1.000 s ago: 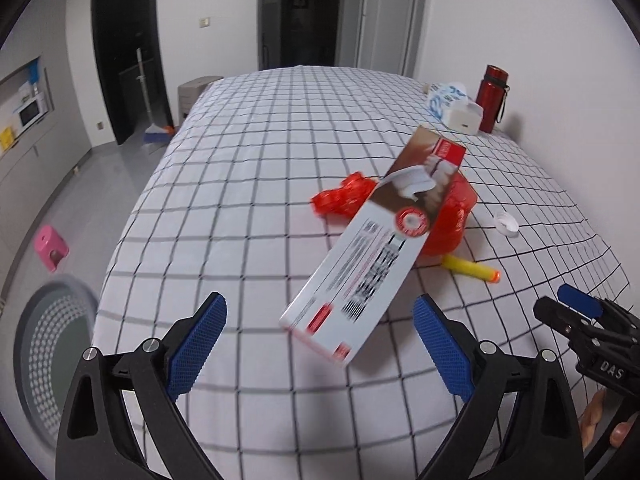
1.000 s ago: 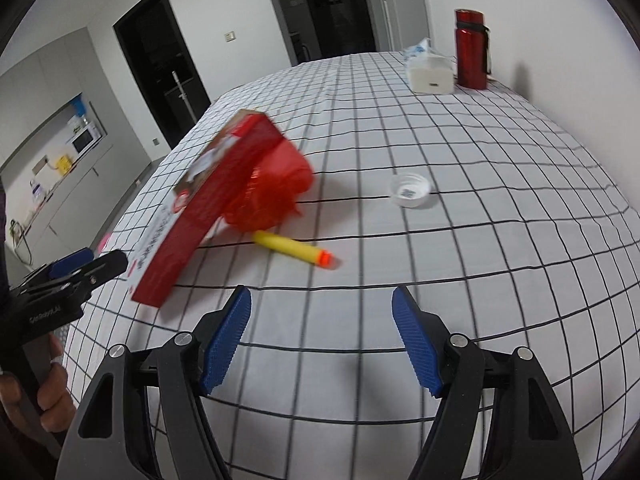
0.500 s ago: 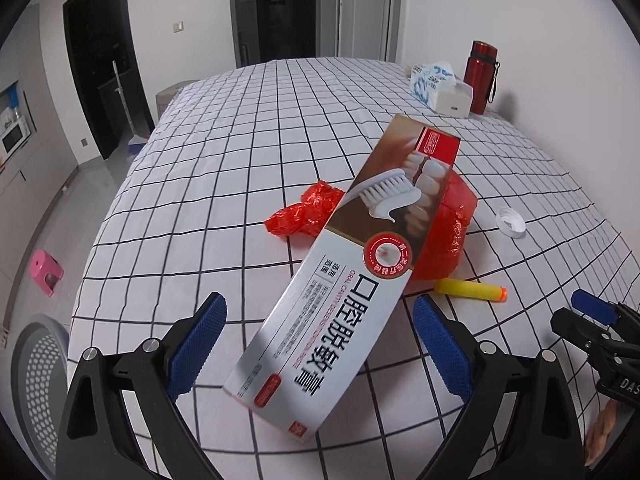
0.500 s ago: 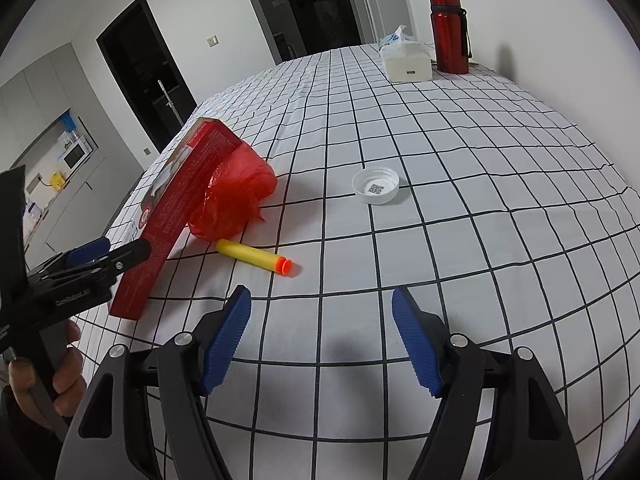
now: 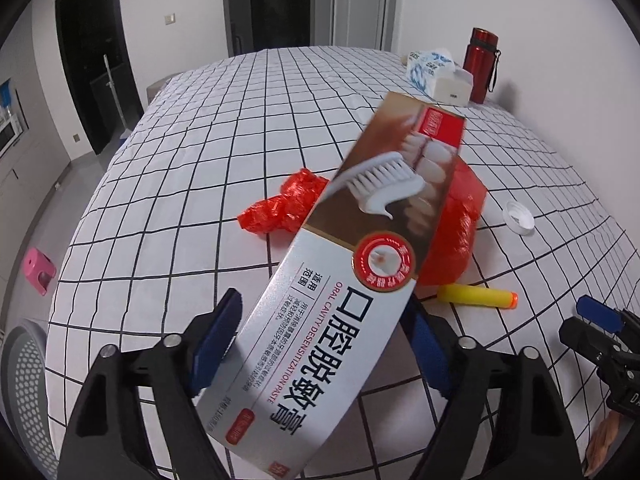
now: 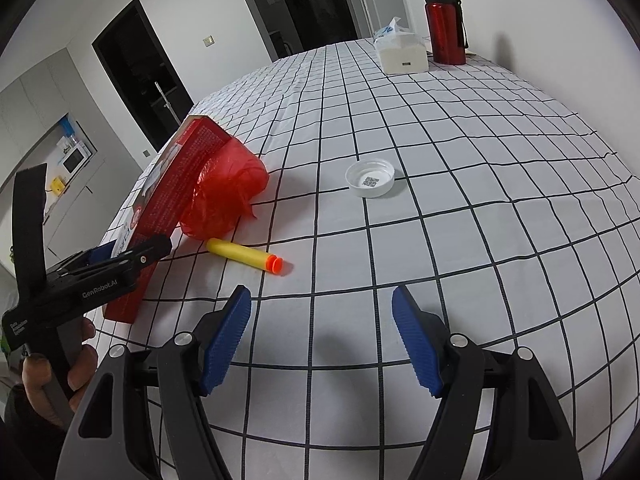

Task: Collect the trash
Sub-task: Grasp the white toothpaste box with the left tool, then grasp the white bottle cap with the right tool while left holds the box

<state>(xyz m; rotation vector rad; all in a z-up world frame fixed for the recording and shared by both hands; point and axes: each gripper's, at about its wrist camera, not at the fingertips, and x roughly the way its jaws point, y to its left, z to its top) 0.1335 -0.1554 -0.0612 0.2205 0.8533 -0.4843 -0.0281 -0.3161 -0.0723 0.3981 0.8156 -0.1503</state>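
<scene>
A long toothpaste box (image 5: 360, 280) leans with its far end on a red plastic bag (image 5: 456, 232). My left gripper (image 5: 322, 300) straddles the box's near half. Its jaws are closing, and the blue pads (image 5: 218, 344) stand close against both long edges without a visible squeeze. A crumpled red wrapper (image 5: 284, 208) lies left of the box. A yellow foam dart (image 6: 244, 254) and a white cap (image 6: 370, 179) lie on the checked cloth. My right gripper (image 6: 320, 292) hovers open over bare cloth just this side of the dart, holding nothing.
A red bottle (image 6: 444, 24) and a tissue box (image 6: 402, 54) stand at the table's far right corner. On the floor to the left are a grey mesh basket (image 5: 20, 380) and a pink stool (image 5: 38, 272). A hand (image 6: 48, 376) holds the left gripper.
My left gripper has come forward and down onto the toothpaste box, and its jaws have narrowed around it. The right gripper has hardly shifted and stays as wide as before.
</scene>
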